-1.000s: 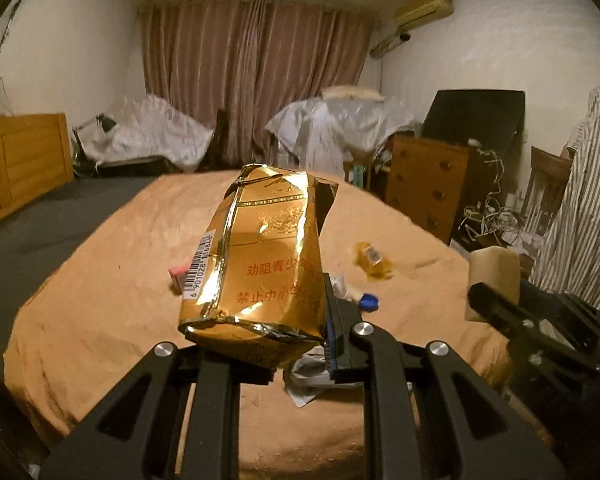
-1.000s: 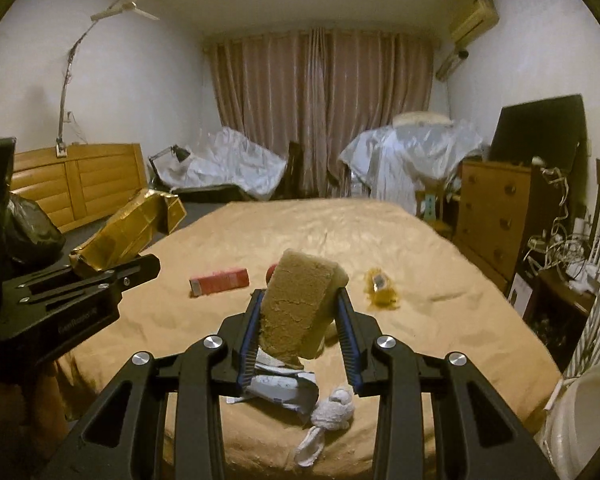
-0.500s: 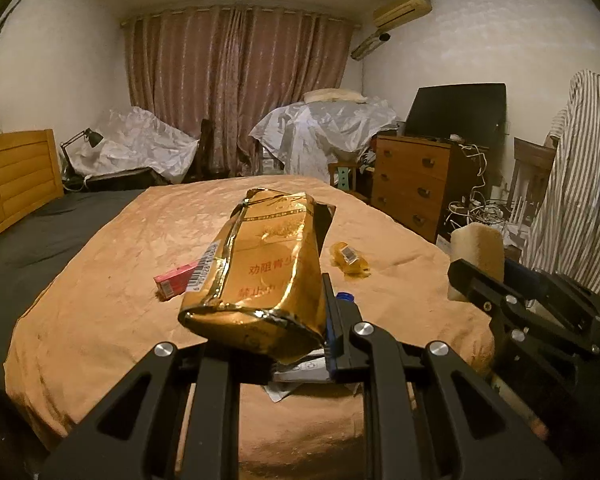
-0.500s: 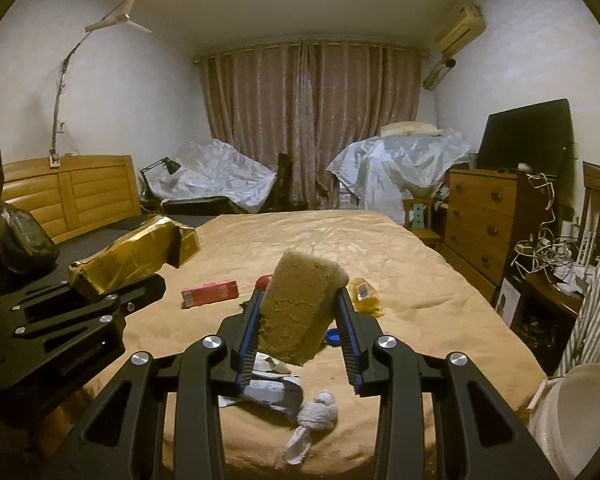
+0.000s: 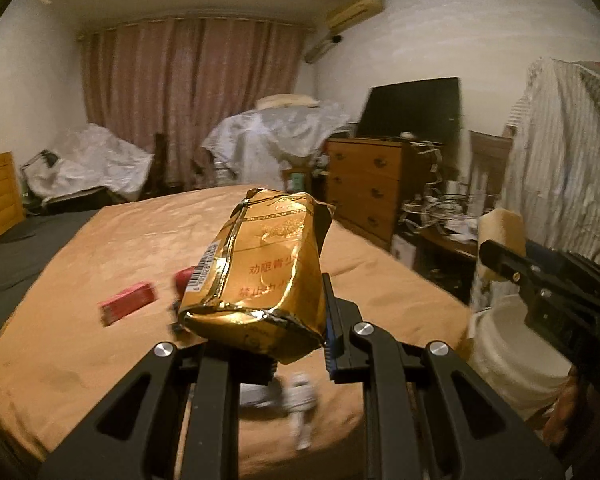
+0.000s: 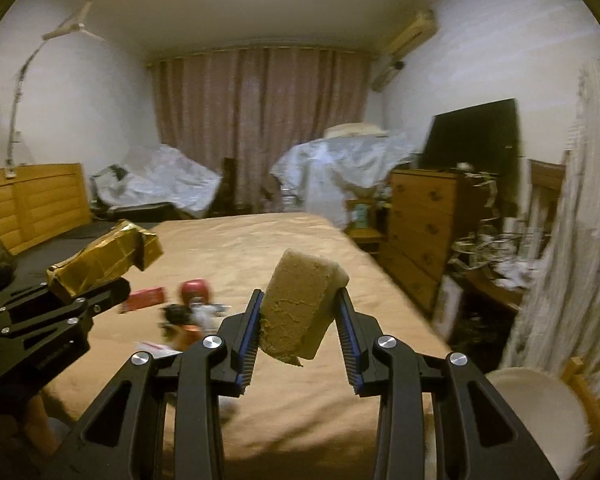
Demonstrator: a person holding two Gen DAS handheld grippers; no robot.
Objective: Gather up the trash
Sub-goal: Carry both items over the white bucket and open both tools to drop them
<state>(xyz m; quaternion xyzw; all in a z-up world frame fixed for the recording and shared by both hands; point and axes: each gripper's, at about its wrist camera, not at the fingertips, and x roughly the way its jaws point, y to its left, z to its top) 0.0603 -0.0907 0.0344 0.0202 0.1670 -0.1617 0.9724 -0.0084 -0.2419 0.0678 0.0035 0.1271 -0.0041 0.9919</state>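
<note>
The left gripper (image 5: 284, 344) and right gripper (image 6: 300, 334) are matte black, each with 2 angular fingers (image 6: 242, 344), triangular cut-outs, silver round screws (2 showing per side) and ribbed blue pads (image 6: 350, 340).

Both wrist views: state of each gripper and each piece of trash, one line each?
Left gripper: jaws shut on the gold foil carton.
Gold foil carton: crumpled, held above the bed.
Right gripper: jaws shut on the tan sponge block.
Tan sponge block: tilted, lifted off the bed.
Flat red box: lying on the orange bedspread, not held.
White round bin: open top, beside the bed.
</note>
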